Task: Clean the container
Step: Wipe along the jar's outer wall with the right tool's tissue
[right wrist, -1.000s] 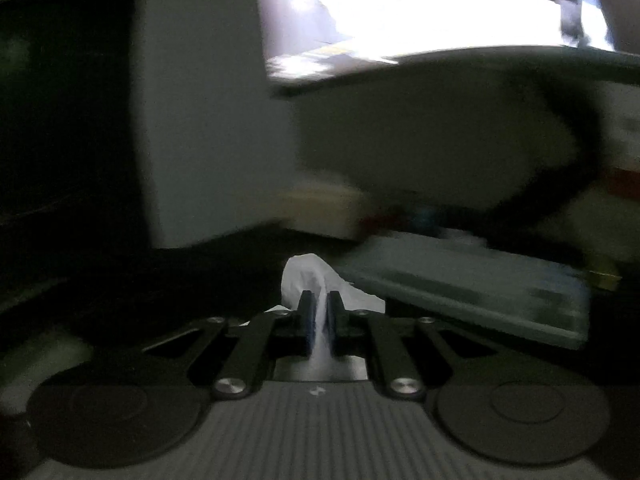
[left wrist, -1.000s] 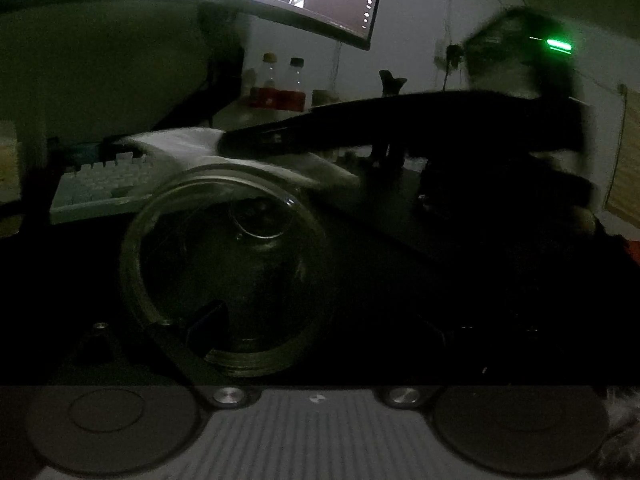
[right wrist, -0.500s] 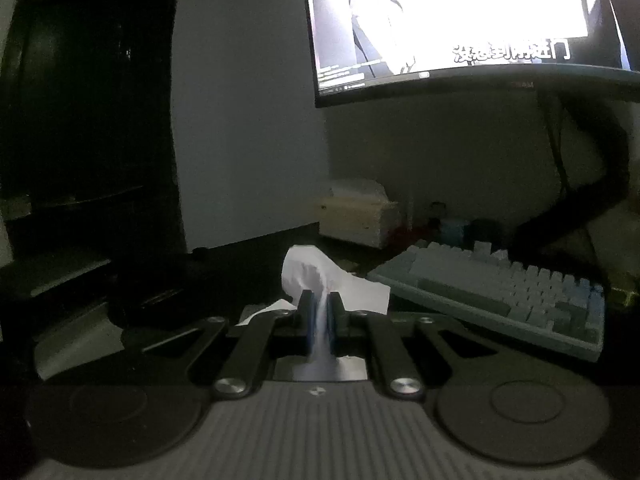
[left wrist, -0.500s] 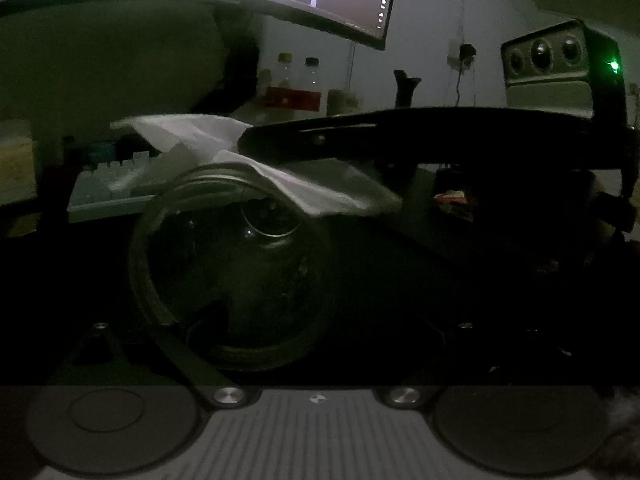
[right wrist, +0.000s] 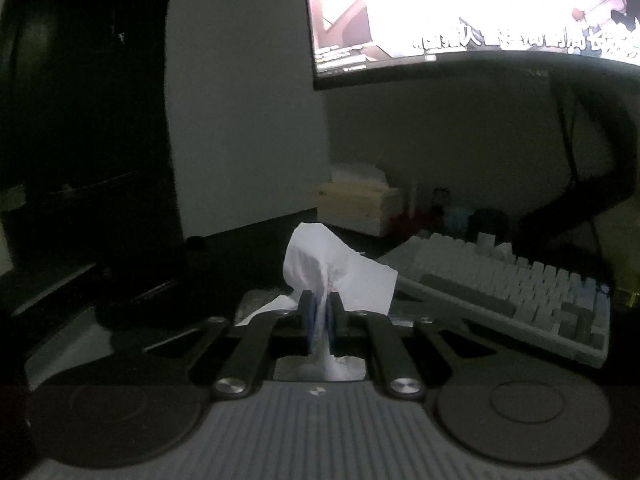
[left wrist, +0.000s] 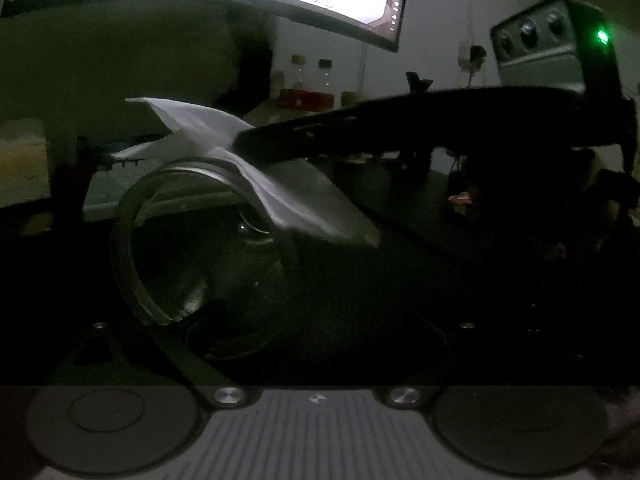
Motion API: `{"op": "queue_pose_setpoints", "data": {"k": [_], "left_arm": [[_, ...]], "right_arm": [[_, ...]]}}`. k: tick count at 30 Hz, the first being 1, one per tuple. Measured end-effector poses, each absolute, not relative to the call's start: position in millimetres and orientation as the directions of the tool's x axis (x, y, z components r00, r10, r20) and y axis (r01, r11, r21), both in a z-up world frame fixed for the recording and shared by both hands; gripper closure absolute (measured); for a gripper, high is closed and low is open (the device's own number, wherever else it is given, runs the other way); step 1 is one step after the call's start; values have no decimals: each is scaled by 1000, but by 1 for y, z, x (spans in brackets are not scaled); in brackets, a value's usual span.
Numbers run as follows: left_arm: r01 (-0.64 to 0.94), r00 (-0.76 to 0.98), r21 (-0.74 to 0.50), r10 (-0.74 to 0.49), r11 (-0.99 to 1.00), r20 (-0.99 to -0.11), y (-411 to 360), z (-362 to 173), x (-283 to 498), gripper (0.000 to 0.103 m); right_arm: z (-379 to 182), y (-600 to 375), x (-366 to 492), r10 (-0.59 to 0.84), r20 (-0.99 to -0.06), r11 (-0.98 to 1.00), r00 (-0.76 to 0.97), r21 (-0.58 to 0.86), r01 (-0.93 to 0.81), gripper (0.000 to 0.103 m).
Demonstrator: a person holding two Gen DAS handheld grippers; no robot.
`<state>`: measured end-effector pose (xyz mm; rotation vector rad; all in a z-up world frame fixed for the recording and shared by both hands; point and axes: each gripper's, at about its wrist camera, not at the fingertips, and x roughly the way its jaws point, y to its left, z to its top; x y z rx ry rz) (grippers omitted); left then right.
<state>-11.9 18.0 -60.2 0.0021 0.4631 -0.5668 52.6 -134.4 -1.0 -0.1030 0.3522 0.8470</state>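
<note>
In the left wrist view a clear glass jar (left wrist: 200, 264) lies on its side with its open mouth toward the camera. My left gripper (left wrist: 256, 320) is shut on it, one finger visible at its lower left and the other lost in the dark. My right gripper (left wrist: 244, 146) reaches in from the right, shut on a white tissue (left wrist: 288, 196). The tissue drapes over the jar's upper right rim. In the right wrist view the right gripper (right wrist: 320, 308) pinches the same tissue (right wrist: 332, 268), which bunches up ahead of the pads. The jar is out of that view.
The room is dim. A lit monitor (right wrist: 480, 8) hangs over the dark desk, with a pale keyboard (right wrist: 520, 292) and a tissue box (right wrist: 360, 204) beneath it. Two bottles (left wrist: 312, 84) stand at the back. A grey device with a green light (left wrist: 560, 48) sits at the right.
The right gripper shifted slightly with the tissue, whose tail now hangs lower across the jar's upper right rim. The jar stayed in the left gripper.
</note>
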Motion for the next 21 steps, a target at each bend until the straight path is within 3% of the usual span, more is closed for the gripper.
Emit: {"op": "queue_pose_setpoints", "data": {"k": [4,11,18,21], "left_arm": [[502,750,-144,-513,853,-418,27,-61,-9,6],[502,747,-163,-521,850,-413,33,-60,-7,6],[493,752,-167,-515,854,-411,40,-61,-7,5],[495,751,-177,-521,851,-405,43,-61,-5,5]], "right_arm": [[-2,-129,71,637,-380,737,671,44,-675,94],[6,-108,41,703,-409,620,582,-49,-783,95],[7,-115,93,569,-461,760,681,-20,-649,95],[7,-111,76,656,-440,687,613,11,-727,95]]}}
